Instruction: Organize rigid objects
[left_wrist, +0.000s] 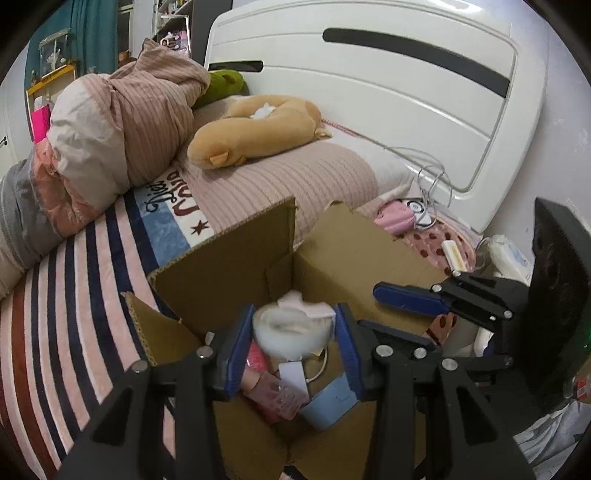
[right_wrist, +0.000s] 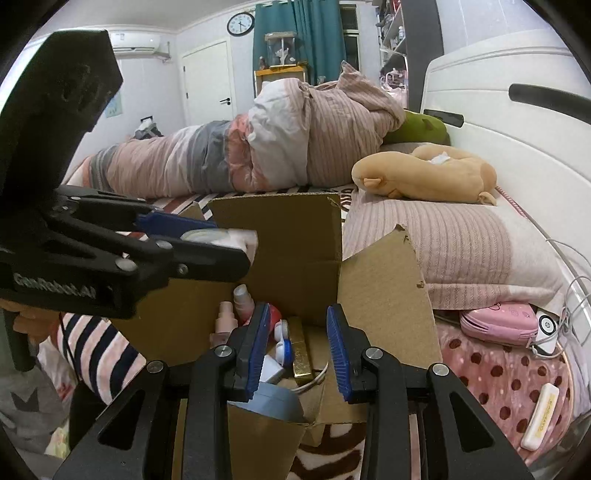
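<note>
The left gripper (left_wrist: 293, 345) is closed on a white round container (left_wrist: 291, 332), blurred in the left wrist view, and holds it above the open cardboard box (left_wrist: 229, 254). In the right wrist view the same container (right_wrist: 225, 236) sits between the blue pads at the upper left. The right gripper (right_wrist: 297, 350) is open, with nothing between its blue pads (right_wrist: 338, 350), and it hovers over the near edge of the box (right_wrist: 384, 295).

Inside the box lie small things: a pink bottle (right_wrist: 243, 297), a pale pink bottle (right_wrist: 226, 321), a red and white ball (right_wrist: 274, 315), a contact lens case (right_wrist: 282, 339), a gold bar-shaped box (right_wrist: 301, 350), a white cable (right_wrist: 314, 376) and a grey-blue box (right_wrist: 273, 404).

The box stands on the bed (right_wrist: 461, 243). To its right, on a dotted blanket (right_wrist: 491, 376), rest a pink pouch (right_wrist: 498, 323) and a cream case (right_wrist: 539, 417)
</note>
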